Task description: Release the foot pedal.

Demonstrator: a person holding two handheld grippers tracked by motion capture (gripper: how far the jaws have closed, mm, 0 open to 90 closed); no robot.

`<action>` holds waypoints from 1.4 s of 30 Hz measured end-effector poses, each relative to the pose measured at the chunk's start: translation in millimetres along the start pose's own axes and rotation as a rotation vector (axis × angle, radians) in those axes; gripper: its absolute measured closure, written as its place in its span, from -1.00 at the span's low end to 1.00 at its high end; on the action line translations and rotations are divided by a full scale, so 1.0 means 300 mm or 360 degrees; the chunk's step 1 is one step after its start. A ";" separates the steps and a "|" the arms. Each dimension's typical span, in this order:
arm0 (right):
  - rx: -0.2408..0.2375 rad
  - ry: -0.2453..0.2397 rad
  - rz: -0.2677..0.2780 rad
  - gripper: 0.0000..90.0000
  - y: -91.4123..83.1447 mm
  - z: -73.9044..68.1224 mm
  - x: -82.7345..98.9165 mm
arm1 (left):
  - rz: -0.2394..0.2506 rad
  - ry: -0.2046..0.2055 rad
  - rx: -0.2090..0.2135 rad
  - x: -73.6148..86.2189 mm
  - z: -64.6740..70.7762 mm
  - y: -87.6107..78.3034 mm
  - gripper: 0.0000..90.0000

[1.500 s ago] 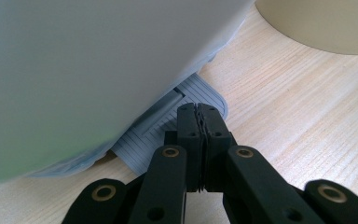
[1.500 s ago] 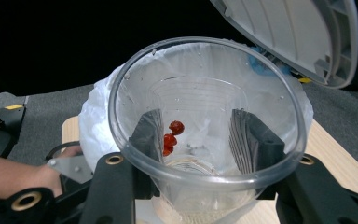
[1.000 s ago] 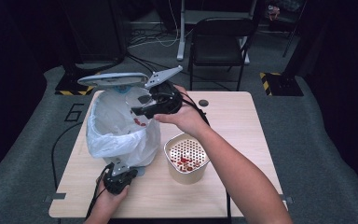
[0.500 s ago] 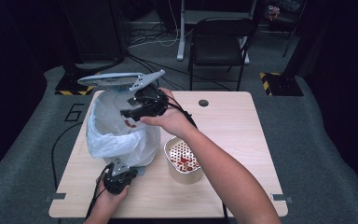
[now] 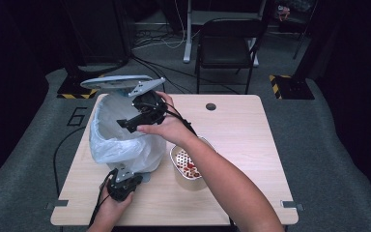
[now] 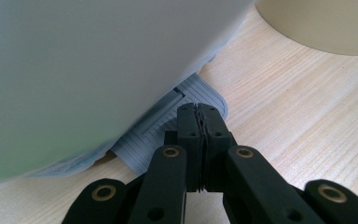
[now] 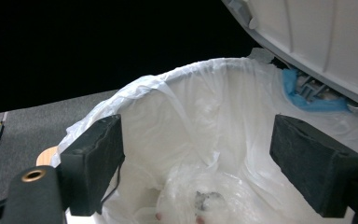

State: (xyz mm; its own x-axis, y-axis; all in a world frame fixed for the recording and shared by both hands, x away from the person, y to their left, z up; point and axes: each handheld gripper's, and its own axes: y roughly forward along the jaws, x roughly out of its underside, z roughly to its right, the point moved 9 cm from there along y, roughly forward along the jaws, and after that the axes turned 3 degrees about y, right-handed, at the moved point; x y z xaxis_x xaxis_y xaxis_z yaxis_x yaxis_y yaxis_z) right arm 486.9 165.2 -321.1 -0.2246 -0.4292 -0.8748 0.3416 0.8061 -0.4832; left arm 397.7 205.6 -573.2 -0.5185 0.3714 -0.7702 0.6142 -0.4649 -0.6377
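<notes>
- Now our right gripper sits farther left than a second ago, over the mouth of the bin, and its jaws have just been opening; they stand wide with nothing between the pads.
- Meanwhile our left gripper has kept its place at the near foot of the bin, jaws closed together and pressing on the grey ribbed pedal.
- We count one bin, lined with a white bag, its lid tipped up; crumpled clear plastic lies at the bottom.
- One pale bowl stands just right of the bin, with red bits inside.
- Both stand on one wooden table.
</notes>
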 end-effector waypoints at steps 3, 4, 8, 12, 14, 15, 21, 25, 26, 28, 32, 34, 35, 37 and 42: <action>-0.0014 0.0003 0.0000 -0.66 -0.007 0.003 0.003 | 0.0001 -0.0001 0.0000 0.000 0.000 0.000 0.97; -0.0016 0.0000 -0.0001 -0.66 -0.017 0.004 0.008 | -0.0007 0.0008 0.0001 0.001 -0.002 -0.001 0.96; -0.0032 -0.0027 -0.0021 -0.63 -0.054 0.000 0.037 | 0.0018 -0.0022 0.0007 -0.001 -0.001 0.003 0.96; -0.0029 -0.0041 -0.0019 -0.61 -0.090 0.004 0.058 | 0.0014 -0.0021 0.0015 -0.001 -0.003 0.003 0.97; -0.0027 -0.0026 0.0000 -0.61 -0.123 0.009 0.067 | 0.0018 -0.0030 0.0015 -0.002 -0.001 0.004 0.97; -0.0025 -0.0020 0.0006 -0.61 -0.137 0.012 0.070 | 0.0018 -0.0031 0.0016 -0.003 -0.001 0.004 0.96; 0.0020 -0.0013 0.0027 -0.61 -0.211 0.033 0.091 | 0.0016 -0.0028 0.0019 0.000 -0.003 0.003 0.96; 0.0051 0.0010 0.0037 -0.59 -0.258 0.058 0.108 | 0.0009 -0.0019 0.0030 0.000 -0.004 0.001 0.96; 0.0061 0.0014 0.0036 -0.59 -0.272 0.066 0.116 | -0.0030 0.0021 0.0036 0.006 -0.011 -0.004 0.93; 0.0092 0.0021 0.0030 -0.59 -0.301 0.084 0.135 | -0.0022 -0.0029 0.0066 0.004 -0.004 -0.003 0.83; 0.0114 0.0035 0.0047 -0.59 -0.334 0.102 0.149 | -0.0016 -0.0022 0.0091 0.000 0.003 -0.005 0.65; 0.0130 0.0047 0.0063 -0.58 -0.357 0.110 0.160 | -0.0016 -0.0009 0.0102 -0.003 0.008 -0.011 0.59; 0.0138 0.0052 0.0068 -0.58 -0.368 0.113 0.168 | 0.0001 -0.0014 0.0107 -0.006 0.014 -0.012 0.54; 0.0169 0.0056 0.0073 -0.58 -0.393 0.130 0.195 | 0.0032 -0.0044 0.0125 -0.017 0.012 -0.024 0.52; 0.0217 0.0087 0.0065 -0.57 -0.419 0.154 0.236 | 0.0080 -0.0087 0.0162 -0.036 0.008 -0.043 0.52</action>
State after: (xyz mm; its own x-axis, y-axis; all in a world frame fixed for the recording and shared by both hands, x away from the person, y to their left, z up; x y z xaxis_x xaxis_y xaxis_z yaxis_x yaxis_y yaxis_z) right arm 470.1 14.5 -323.9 -0.2561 -0.3712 -0.8926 0.4716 0.7581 -0.4505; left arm 394.1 205.7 -556.7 -0.5219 0.3022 -0.7977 0.5784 -0.5620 -0.5913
